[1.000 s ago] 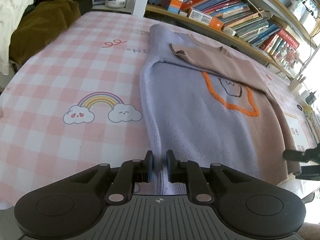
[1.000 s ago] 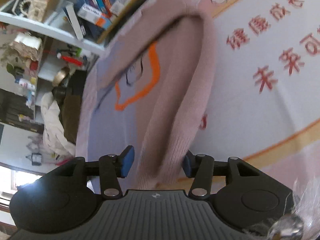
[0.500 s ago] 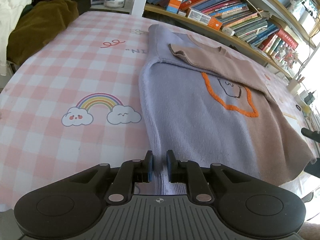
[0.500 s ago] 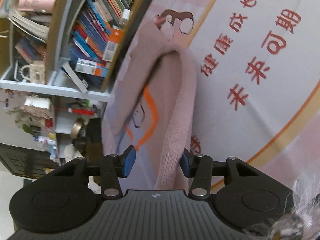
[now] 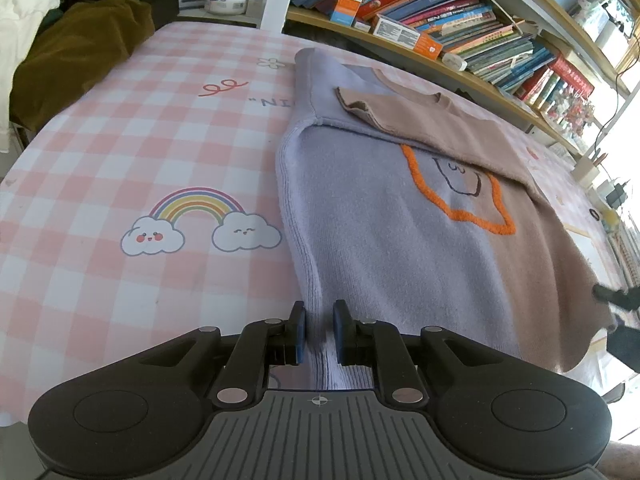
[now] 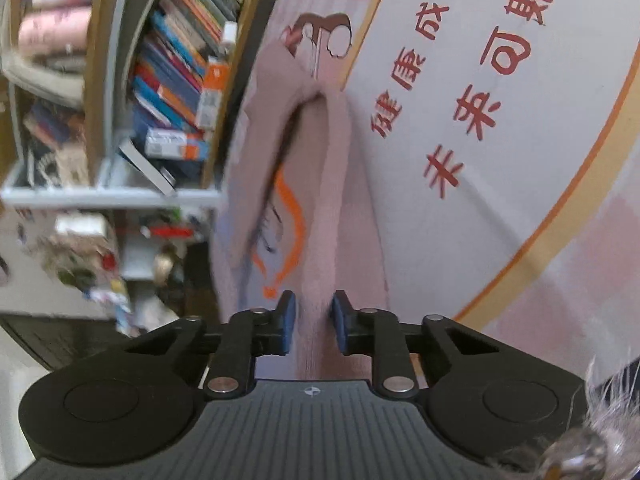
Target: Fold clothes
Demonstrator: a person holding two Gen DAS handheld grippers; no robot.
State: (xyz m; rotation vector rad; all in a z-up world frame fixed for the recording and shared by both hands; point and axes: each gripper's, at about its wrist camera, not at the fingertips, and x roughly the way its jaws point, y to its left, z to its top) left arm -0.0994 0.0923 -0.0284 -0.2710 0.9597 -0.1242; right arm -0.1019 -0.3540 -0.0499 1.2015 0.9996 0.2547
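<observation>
A sweater (image 5: 400, 240), lilac on the left half and brown on the right with an orange outlined figure, lies flat on the pink checked tablecloth (image 5: 120, 152), a brown sleeve folded across its chest. My left gripper (image 5: 319, 330) is shut on the lilac bottom hem at the near left corner. In the right wrist view the sweater's brown side (image 6: 332, 208) runs between the blue pads of my right gripper (image 6: 311, 320), whose jaws are closing on that brown hem. The right gripper's dark tip (image 5: 616, 296) shows at the sweater's near right corner.
A bookshelf (image 5: 460, 28) packed with books runs along the far side of the table. A brown garment (image 5: 80, 48) and white cloth are heaped at the far left. A white mat with red characters (image 6: 500, 120) lies right of the sweater.
The right gripper's jaws have narrowed from wide apart to tight around the brown hem, and its view has rolled. The left gripper and the lilac hem have stayed put.
</observation>
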